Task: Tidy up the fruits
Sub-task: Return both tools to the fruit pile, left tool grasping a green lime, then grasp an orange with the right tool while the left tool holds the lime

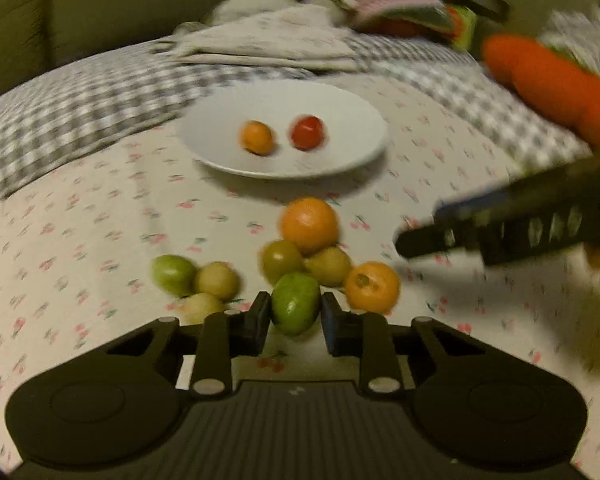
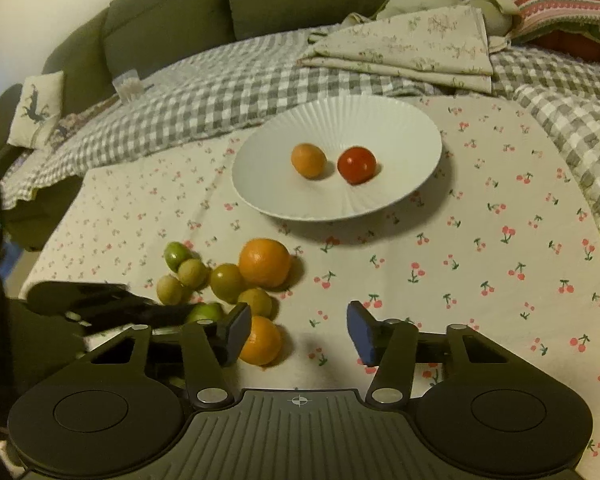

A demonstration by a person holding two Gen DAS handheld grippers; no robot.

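Left tongs [image 1: 295, 312] pinching a smooth oval green fruit [image 1: 295, 307] at the near edge of the fruit cluster. Right tongs [image 2: 298, 332] spread, nothing between them, left pad [image 2: 236, 330] just beside a small round orange citrus [image 2: 261, 341] on the cherry-print cloth [image 2: 480, 264]. Farther off, a bigger round orange [image 2: 265, 263] among yellow-green fruits. Beyond, a white ribbed plate [image 2: 400, 120] holding a pale orange fruit [image 2: 309, 160] and a round red tomato [image 2: 356, 165].
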